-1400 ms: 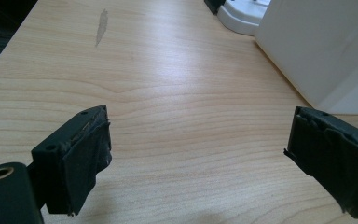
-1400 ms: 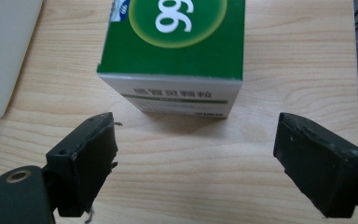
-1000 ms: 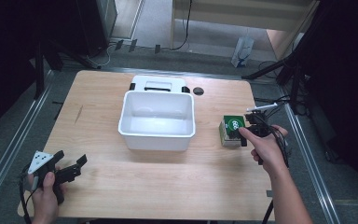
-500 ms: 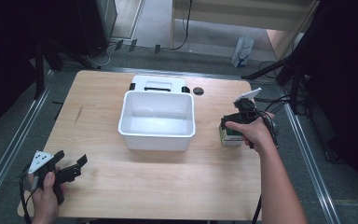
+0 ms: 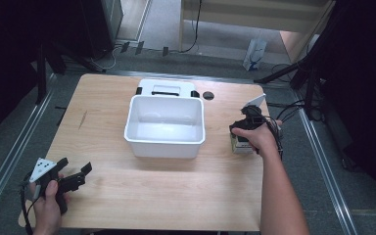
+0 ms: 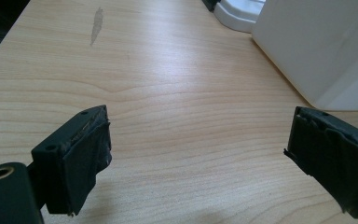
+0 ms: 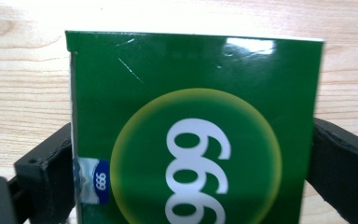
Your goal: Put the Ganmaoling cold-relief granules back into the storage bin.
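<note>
A green box [image 7: 193, 116] with a yellow-ringed circle and white digits stands between the two black jaws of my right gripper [image 7: 193, 149], which press on its left and right sides. In the high view the box [image 5: 238, 145] sits on the table's right side under the hand and my right gripper [image 5: 245, 129]. At the front left corner, my left gripper [image 5: 74, 166] is held low and open. Its jaws [image 6: 198, 126] stand wide apart over bare wood with nothing between them.
A white plastic tub [image 5: 164, 144] stands in the middle of the wooden table [image 5: 176, 196], with a white lid [image 5: 166, 88] lying flat behind it and a small black disc [image 5: 208, 95] to the lid's right. The tub's wall [image 6: 317, 46] rises near my left gripper.
My right gripper has swung down over the green box and its jaws have come onto the box's sides. The left gripper has stayed in place.
</note>
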Tool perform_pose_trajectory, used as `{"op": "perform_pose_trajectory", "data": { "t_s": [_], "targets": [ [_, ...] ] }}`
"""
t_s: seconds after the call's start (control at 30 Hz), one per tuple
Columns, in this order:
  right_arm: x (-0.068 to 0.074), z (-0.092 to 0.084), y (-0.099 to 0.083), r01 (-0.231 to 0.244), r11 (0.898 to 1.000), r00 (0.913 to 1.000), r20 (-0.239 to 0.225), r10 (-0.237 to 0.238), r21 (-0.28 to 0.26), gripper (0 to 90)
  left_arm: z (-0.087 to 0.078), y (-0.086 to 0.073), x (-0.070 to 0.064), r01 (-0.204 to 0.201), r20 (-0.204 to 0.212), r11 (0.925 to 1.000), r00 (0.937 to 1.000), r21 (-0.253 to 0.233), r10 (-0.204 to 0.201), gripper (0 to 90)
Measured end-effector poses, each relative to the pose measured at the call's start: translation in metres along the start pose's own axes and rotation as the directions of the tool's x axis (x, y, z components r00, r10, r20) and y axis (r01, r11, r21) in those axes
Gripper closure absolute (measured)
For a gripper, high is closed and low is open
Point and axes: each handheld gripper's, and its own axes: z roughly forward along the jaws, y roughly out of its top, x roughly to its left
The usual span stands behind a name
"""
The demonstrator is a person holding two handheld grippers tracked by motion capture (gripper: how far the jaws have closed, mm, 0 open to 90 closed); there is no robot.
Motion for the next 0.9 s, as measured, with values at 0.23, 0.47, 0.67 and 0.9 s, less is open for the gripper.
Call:
{"op": "perform_pose_trajectory", "data": {
  "t_s": [0.23, 0.47, 0.67, 0.9],
  "targets": [
    [0.001, 0.009, -0.001, 0.008, 1.0, 0.9995, -0.032, -0.008, -0.001, 13.2, 0.0, 0.0, 0.0, -0.001, 0.0, 1.0, 1.0, 0.0, 0.001, 6.6],
    [-0.003, 0.005, -0.001, 0.024, 1.0, 0.9985, -0.05, -0.024, -0.005, 16.6, 0.0, 0.0, 0.0, -0.001, -0.001, 1.0, 1.0, 0.001, 0.001, 6.6],
    [-0.005, -0.007, 0.001, 0.066, 0.996, 0.9938, -0.086, -0.072, -0.064, 16.8, 0.0, 0.0, 0.0, -0.003, -0.001, 1.0, 1.0, 0.001, 0.003, 6.6],
    [0.002, -0.033, 0.008, 0.009, 0.996, 0.9918, -0.126, -0.02, -0.092, 16.7, 0.0, 0.0, 0.0, -0.002, -0.001, 1.0, 1.0, 0.0, 0.002, 6.6]
  ]
}}
